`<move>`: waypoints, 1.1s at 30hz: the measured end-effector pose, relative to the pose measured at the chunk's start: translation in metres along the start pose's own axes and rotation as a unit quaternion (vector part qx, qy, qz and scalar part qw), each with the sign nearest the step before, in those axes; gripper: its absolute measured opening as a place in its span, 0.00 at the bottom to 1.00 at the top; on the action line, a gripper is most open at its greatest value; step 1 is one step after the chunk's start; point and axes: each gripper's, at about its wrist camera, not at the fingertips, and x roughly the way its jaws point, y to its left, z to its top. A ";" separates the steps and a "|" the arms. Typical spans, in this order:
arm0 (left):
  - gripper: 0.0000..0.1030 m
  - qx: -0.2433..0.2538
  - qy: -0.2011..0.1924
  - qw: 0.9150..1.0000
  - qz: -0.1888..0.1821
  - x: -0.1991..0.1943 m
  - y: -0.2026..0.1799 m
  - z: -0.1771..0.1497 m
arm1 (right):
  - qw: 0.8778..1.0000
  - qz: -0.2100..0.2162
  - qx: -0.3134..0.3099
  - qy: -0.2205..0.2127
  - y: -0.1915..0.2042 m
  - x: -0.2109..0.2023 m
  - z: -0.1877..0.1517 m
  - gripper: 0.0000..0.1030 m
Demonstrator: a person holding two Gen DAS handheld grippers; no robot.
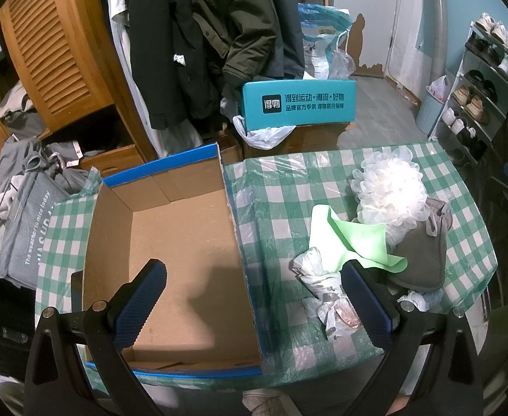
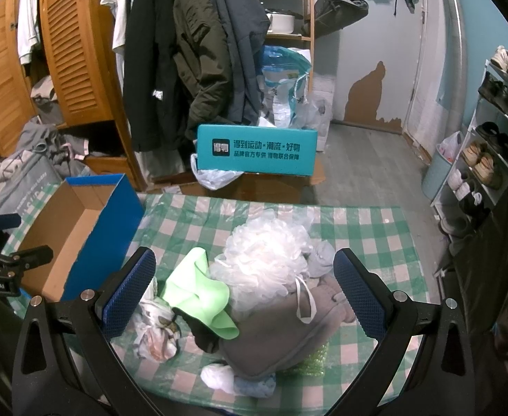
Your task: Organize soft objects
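Observation:
A pile of soft things lies on the green checked tablecloth [image 2: 375, 228]: a white mesh bath pouf [image 2: 267, 260], a light green cloth [image 2: 198, 294], a grey cloth pad [image 2: 281, 332] and crumpled plastic bags [image 2: 156, 332]. The pile also shows in the left wrist view, with the pouf [image 1: 392, 190], green cloth [image 1: 358, 242] and grey pad [image 1: 423, 256]. An empty blue cardboard box [image 1: 181, 249] stands left of it. My left gripper [image 1: 254, 277] is open, straddling the box's right wall. My right gripper [image 2: 243, 270] is open above the pile, empty.
A teal box [image 2: 257, 150] sits on cartons behind the table. Coats [image 2: 191, 55] hang by a wooden wardrobe [image 2: 73, 41]. Clothes are heaped at the left [image 1: 21, 204]. A shoe rack [image 2: 496, 138] stands at the right.

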 end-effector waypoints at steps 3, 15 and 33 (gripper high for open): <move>0.99 0.000 0.001 1.000 0.000 0.000 0.000 0.000 | 1.000 0.000 0.000 0.000 0.000 0.000 0.000 0.98; 0.99 0.000 0.000 1.000 -0.001 0.001 -0.002 -0.004 | 1.000 -0.001 -0.001 0.001 0.000 -0.001 0.000 0.98; 0.99 -0.006 0.020 1.000 -0.008 0.009 -0.008 -0.012 | 1.000 -0.002 -0.002 0.002 0.007 0.002 0.000 0.98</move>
